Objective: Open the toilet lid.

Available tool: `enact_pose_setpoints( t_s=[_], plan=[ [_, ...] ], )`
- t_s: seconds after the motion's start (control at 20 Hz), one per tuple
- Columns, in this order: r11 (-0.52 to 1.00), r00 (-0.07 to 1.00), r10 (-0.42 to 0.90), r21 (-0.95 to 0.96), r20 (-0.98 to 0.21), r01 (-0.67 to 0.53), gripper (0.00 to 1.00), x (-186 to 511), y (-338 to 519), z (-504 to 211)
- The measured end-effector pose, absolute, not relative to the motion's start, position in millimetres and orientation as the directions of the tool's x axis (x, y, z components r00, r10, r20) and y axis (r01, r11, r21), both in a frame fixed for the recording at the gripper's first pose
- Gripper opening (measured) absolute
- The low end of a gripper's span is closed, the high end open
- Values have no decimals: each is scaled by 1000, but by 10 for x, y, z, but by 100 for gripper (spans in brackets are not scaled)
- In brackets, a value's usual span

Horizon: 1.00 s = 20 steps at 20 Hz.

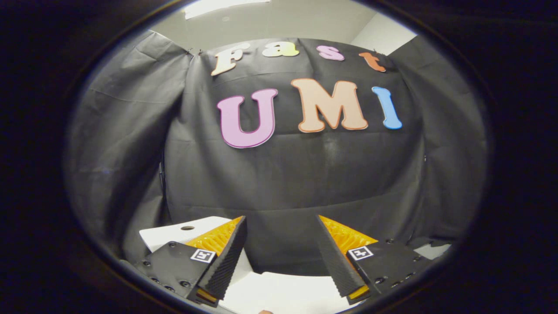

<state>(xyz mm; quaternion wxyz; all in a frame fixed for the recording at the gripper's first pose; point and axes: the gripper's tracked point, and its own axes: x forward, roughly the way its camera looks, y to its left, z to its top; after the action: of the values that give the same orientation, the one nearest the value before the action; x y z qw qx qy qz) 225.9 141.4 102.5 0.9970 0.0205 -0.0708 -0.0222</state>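
Note:
My gripper (281,220) is open, its two fingers spread wide with nothing between them. It is held high and faces the booth's black cloth wall. Under the fingers and close to me lies a white smooth surface (283,290), apparently the toilet's lid, of which only a strip shows. Behind the left finger (226,257) a flat white part with a small round hole (187,227) juts out, probably the tank top. Neither finger touches the white surface as far as I can tell.
The black cloth wall (296,183) hangs just beyond the fingers and wraps round on both sides. A small white patch (431,250) peeks out past the right finger. A pale ceiling (283,22) shows above the cloth.

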Motion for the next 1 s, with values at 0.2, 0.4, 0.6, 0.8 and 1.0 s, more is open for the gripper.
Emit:
enact_pose_setpoints(
  t_s=[0.2,0.4,0.6,0.8,1.0],
  plan=[
    [997,988,-69,41,139,64,95,1979,1035,931],
    [997,994,-75,15,79,74,94,1673,696,637],
    [995,995,-100,1,7,100,95,1457,412,324],
    [991,990,-134,-13,-48,134,95,1263,153,76],
    [986,980,-166,-47,-107,162,95,1083,-32,-152]
  ],
)
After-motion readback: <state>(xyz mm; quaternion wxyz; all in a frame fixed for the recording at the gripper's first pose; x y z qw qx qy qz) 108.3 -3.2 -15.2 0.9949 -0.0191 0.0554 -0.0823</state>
